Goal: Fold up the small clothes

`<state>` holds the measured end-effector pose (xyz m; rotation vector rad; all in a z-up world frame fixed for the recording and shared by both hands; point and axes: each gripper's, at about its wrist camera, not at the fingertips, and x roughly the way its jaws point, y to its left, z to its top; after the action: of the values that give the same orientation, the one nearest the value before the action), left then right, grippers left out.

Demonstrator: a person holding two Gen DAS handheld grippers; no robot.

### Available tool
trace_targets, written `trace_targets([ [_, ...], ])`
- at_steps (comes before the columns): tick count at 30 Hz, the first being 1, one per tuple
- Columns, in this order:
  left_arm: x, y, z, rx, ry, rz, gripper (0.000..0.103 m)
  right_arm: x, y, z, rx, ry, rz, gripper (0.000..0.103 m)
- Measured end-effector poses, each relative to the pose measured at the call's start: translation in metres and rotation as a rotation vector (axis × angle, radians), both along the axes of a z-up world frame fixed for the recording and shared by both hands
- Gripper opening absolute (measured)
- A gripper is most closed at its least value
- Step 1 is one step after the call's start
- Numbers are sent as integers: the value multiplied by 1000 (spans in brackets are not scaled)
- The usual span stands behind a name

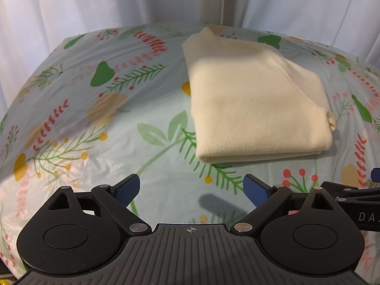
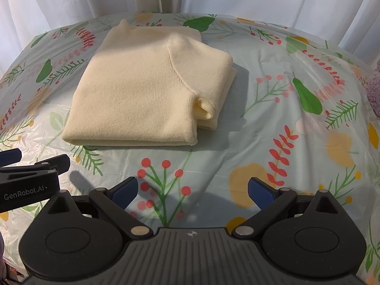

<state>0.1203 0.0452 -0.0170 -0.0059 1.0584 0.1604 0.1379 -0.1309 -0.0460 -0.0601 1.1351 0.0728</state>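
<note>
Left wrist view
Left gripper (image 1: 191, 187): it is hovering with its blue pads spread wide and nothing between them, just short of the near edge of the sweater.
Sweater (image 1: 251, 99): the cream knit is lying folded into a thick rectangle on the table (image 1: 71, 109), toward the far right part of the floral cover, with its near fold facing the gripper.
Likely reason: the bundle is sitting flat and unheld, which suggests the folding of this piece is finished or nearly so, and the empty jaws are standing off from it.
Right gripper: only its side is showing at the right edge of this view, level with the left one.

Right wrist view
Right gripper (image 2: 192, 190): its pads are also standing wide apart and holding nothing, above the bare cover near the front edge of the table.
Sweater: here it is lying left of centre, reaching toward the far edge; a cuff (image 2: 204, 109) is peeking out of the layers on its right side.
Purple cloth (image 2: 375, 90): a fuzzy piece is showing at the right edge of the table, well apart from the sweater; what it is cannot be told.
Containers: no box, basket or bin is showing in either view.
</note>
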Motion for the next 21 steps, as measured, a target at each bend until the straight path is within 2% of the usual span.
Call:
trace_targets([
  [21,-4,-1,3,-4,6,-11,97,-6,-1,4,6,-5,-21,99],
])
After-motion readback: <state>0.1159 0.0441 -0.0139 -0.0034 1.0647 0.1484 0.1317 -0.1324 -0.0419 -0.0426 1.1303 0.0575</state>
